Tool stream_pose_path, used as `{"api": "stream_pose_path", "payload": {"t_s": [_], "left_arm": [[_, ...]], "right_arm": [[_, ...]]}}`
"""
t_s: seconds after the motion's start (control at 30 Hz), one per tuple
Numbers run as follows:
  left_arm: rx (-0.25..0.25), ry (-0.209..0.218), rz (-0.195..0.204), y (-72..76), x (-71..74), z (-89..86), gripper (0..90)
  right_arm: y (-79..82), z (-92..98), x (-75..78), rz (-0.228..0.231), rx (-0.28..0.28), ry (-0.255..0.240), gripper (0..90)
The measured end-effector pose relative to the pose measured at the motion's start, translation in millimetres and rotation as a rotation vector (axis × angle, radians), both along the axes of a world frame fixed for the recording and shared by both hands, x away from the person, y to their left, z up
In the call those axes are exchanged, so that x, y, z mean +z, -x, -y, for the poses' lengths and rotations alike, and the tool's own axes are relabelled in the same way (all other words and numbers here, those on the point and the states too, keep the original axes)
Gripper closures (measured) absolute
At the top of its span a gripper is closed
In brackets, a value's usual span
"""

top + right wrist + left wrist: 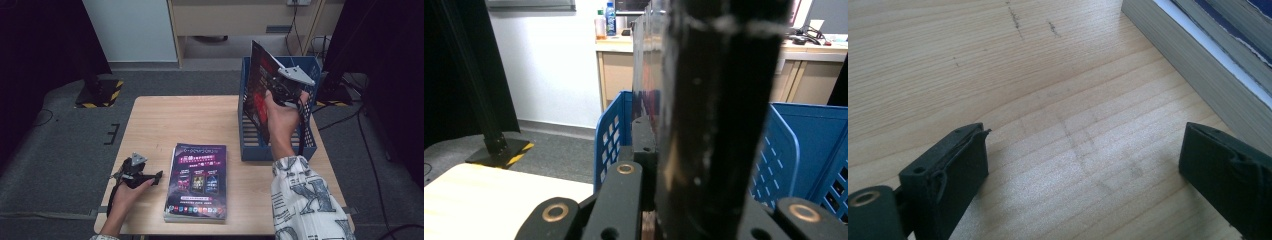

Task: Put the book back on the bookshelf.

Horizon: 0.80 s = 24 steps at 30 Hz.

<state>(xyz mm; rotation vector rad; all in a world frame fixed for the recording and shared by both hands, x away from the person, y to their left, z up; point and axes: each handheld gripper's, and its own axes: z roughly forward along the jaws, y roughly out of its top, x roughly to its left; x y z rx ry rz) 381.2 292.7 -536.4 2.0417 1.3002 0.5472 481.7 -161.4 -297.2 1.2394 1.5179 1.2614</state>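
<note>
Clearly thin and floppy, the magazine point(259, 82) at upper right hangs over the blue basket point(248, 145), clamped upright in the right hand-held gripper point(278, 91); gripping near its spine should limit sagging. At lower left, the left hand-held gripper point(150, 177) rests wide open on the tabletop point(190, 120), beside the stack of magazines point(197, 182).

Bare table point(190, 120) left of blue rack point(248, 145); magazine stack point(196, 182) in front.

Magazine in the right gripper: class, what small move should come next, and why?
Probably lower it. The right gripper is shut on the magazine, held upright and tilted over the blue file rack, not yet seated inside. The left gripper rests open beside the stack.
</note>
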Motion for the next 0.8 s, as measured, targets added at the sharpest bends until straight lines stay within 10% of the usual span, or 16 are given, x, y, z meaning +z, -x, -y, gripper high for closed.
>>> {"api": "stream_pose_path", "payload": {"t_s": [0.8], "left_arm": [[0.001,0.003,-0.001,-0.2,-0.1,0.2,4.5]], "right_arm": [[-4.7,-10.2,-18.6,0.043,-0.022,0.014,86.9]]}}
